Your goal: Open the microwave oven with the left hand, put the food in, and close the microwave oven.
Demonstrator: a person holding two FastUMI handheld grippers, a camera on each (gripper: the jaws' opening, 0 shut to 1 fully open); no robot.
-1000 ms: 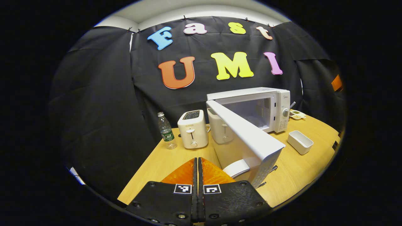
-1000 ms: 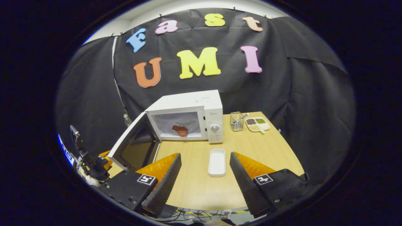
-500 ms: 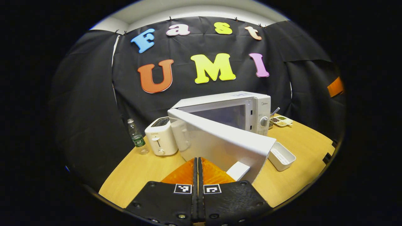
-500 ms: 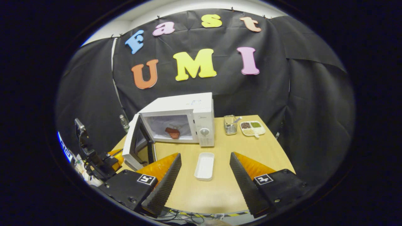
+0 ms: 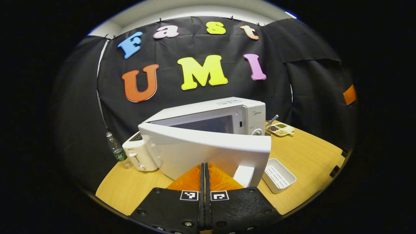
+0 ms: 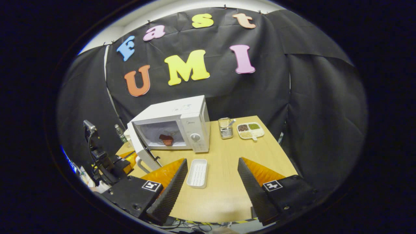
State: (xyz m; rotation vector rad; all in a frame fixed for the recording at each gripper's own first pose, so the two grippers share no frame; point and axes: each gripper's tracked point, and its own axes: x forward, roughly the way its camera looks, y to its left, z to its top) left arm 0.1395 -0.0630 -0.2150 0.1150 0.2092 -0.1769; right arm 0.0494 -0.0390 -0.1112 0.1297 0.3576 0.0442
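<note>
The white microwave (image 5: 227, 110) stands on the wooden table with its door (image 5: 208, 151) about half open. My left gripper (image 5: 204, 165) is shut with nothing in it, its tips right at the door's outer face, beside the handle (image 5: 244, 175). In the right gripper view the microwave (image 6: 187, 113) shows a reddish-brown piece of food (image 6: 167, 139) inside, and the door (image 6: 143, 152) stands out to the left. The left gripper (image 6: 109, 162) is seen behind that door. My right gripper (image 6: 212, 160) is open and empty, held back over the table's front.
A white ribbed tray (image 6: 197, 173) lies in front of the microwave. A utensil holder (image 6: 225, 128) and a sectioned dish (image 6: 250, 130) sit to its right. A toaster (image 5: 138, 157) and a water bottle (image 5: 116, 151) stand left of it.
The door has swung from wide open to about half open, with my shut left gripper following behind it. The right gripper has drawn back a little and stays open.
</note>
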